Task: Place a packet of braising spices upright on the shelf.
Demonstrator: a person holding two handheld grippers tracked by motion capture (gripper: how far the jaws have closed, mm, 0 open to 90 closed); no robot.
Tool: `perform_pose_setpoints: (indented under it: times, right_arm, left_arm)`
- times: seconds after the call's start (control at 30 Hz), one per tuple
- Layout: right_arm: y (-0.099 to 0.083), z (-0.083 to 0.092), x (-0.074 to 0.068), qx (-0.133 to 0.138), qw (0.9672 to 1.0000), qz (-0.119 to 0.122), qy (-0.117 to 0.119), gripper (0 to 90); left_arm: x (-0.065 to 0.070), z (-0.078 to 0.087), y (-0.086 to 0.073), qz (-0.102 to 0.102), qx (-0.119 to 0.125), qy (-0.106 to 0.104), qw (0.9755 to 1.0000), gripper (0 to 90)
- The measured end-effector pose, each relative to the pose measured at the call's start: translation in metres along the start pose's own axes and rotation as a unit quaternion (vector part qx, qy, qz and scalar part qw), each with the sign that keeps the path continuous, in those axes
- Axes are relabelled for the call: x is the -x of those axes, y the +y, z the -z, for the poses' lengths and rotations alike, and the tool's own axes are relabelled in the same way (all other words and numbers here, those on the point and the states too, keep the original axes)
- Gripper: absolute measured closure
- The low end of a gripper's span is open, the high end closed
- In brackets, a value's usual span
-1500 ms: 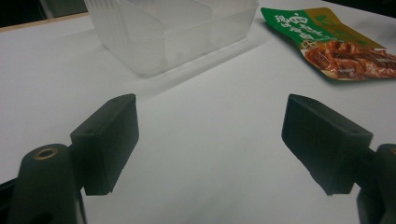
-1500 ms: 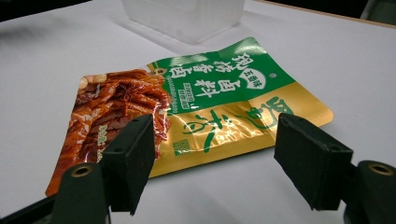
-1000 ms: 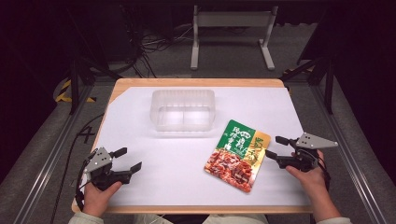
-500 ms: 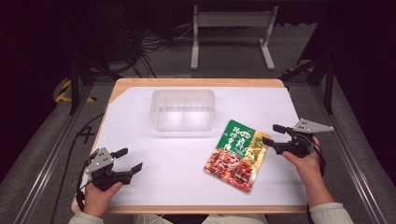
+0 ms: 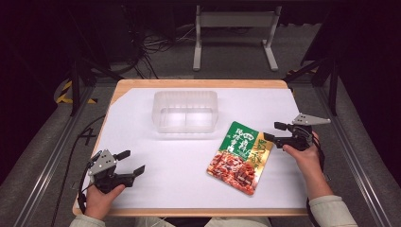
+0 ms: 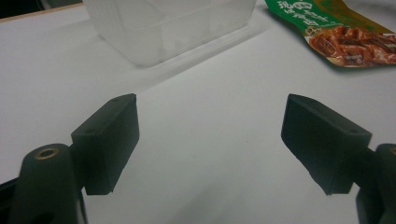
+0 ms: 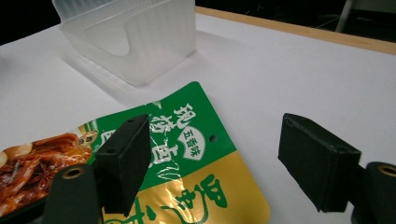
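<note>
White-covered surface (image 5: pixel 156 184) with a wooden rim, seen from above. Clear plastic container (image 5: pixel 185 111) standing toward the far middle, upright and open at the top. Just near and right of it, lying flat, a food pouch (image 5: pixel 240 157) printed green and gold with a picture of a reddish dish, tilted on the diagonal, green end pointing toward the container without touching it.

Left hand-held gripper (image 5: pixel 131 163) down at the near left corner, held just above the surface, jaws spread wide with nothing between them. From its own view, bare white between the two black jaws, container (image 6: pixel 168 25) ahead and the pouch (image 6: pixel 345 35) off at the upper right, well apart from the jaws.

Right hand-held gripper (image 5: pixel 274 132) at the right, jaws likewise parted and gripping nothing, tips right at the pouch's gold far-right corner. From its own view, one jaw over the pouch (image 7: pixel 187 154), the other over bare white beside it; contact impossible to tell. Container (image 7: pixel 135 37) beyond, near the pouch's green end.
</note>
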State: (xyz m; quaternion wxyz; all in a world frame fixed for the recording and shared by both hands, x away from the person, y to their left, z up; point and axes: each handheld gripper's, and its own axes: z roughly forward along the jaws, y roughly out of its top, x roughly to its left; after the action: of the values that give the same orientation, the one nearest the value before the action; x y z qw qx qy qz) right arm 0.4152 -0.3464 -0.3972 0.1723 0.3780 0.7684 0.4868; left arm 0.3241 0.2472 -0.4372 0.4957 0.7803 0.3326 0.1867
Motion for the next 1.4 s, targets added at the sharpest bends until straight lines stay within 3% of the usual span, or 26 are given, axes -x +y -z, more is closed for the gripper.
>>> perform_pose_setpoints:
  times: [0.23, 0.47, 0.7, 0.93, 1.4]
  right_arm:
    - [-0.005, -0.012, 0.011, -0.016, 0.9998, -0.013, 0.006, 23.6]
    - [-0.015, -0.019, 0.018, -0.029, 0.9994, -0.016, 0.014, 28.3]
    - [-0.023, -0.025, 0.021, -0.052, 0.9982, -0.024, 0.017, 28.7]
    - [-0.028, -0.027, 0.024, -0.065, 0.9961, -0.052, 0.031, 29.7]
    - [-0.032, -0.030, 0.024, -0.082, 0.9926, -0.076, 0.049, 37.0]
  left_arm:
    - [0.000, -0.001, 0.000, 0.001, -0.006, -0.003, 1.0000, 19.9]
    - [0.000, -0.003, -0.001, 0.000, -0.010, -0.005, 0.9999, 19.7]
    - [0.000, -0.003, -0.001, 0.000, -0.011, -0.005, 0.9999, 19.8]
    - [0.000, -0.003, -0.001, 0.000, -0.012, -0.005, 0.9999, 19.8]
    - [0.000, -0.004, -0.001, 0.001, -0.014, 0.001, 0.9999, 19.8]
